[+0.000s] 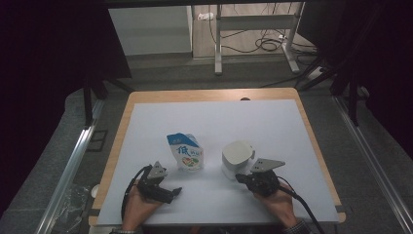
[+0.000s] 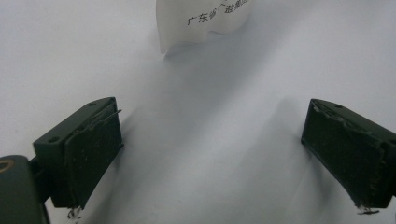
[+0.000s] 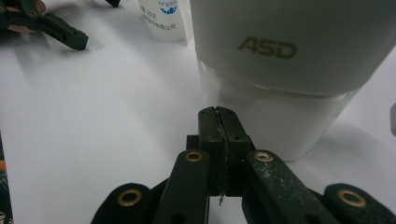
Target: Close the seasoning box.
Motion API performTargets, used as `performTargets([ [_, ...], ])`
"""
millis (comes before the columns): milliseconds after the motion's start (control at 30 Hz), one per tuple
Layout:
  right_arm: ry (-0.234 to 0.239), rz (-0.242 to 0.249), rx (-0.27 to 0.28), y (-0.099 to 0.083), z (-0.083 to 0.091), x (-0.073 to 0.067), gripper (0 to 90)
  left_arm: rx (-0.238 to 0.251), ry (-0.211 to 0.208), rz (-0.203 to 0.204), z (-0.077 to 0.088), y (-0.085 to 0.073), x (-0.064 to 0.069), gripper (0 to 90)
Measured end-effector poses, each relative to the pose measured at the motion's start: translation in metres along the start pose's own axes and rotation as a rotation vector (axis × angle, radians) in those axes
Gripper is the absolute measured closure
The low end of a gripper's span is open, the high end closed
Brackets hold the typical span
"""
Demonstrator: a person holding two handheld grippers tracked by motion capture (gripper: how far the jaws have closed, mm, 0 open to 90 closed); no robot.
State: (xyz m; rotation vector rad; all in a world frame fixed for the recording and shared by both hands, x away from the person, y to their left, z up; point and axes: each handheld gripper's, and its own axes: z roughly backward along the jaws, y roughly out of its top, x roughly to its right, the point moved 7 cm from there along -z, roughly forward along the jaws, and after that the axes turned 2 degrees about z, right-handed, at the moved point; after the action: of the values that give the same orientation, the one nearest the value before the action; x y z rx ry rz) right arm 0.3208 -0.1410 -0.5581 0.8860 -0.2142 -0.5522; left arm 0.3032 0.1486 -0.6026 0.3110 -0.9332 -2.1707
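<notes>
Nearest the table's front edge, the person's left hand (image 1: 139,207) rests on the white sheet (image 1: 272,122), holding the left gripper (image 1: 171,193) low and angled toward the right. Its jaws stand wide apart with nothing between them — in the left gripper view the two dark, rough-faced pads (image 2: 91,158) flank bare white surface, with scraps of torn lining at their edges. The right hand (image 1: 278,204) holds the right gripper (image 1: 239,178) pointing left and away, a grey three-cornered plate (image 1: 265,164) on top. Its jaws are pressed fully together, gripping nothing; the right gripper view shows them meeting along a thin seam, their tip just in front of the white container (image 3: 289,70).

That container (image 1: 236,158) is smooth, glossy and round-cornered, with a broad lid marked "ASD" in gold over a paler, translucent-looking body. Just left of it, apart from it, stands a soft pouch (image 1: 186,152) — blue top, white front, large printed characters and a small green picture, its upper edge crumpled.

The sheet covers a wooden table (image 1: 209,95); beyond lie grey floor, a metal frame (image 1: 253,29) and loose cables (image 1: 270,45).
</notes>
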Motion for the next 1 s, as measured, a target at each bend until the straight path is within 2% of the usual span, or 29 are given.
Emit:
performTargets([
  [167,-0.014,0.011,-0.022,-0.001,-0.007,0.000,89.6,0.000,0.000,0.000,0.000,0.000,0.000,5.1],
  [300,-0.012,0.004,-0.022,0.000,-0.013,0.001,89.6,0.000,0.000,0.000,0.000,0.000,0.000,5.1],
  [1000,-0.033,0.042,-0.031,0.015,-0.032,0.003,89.7,0.000,0.000,-0.001,0.000,0.000,0.000,5.1],
])
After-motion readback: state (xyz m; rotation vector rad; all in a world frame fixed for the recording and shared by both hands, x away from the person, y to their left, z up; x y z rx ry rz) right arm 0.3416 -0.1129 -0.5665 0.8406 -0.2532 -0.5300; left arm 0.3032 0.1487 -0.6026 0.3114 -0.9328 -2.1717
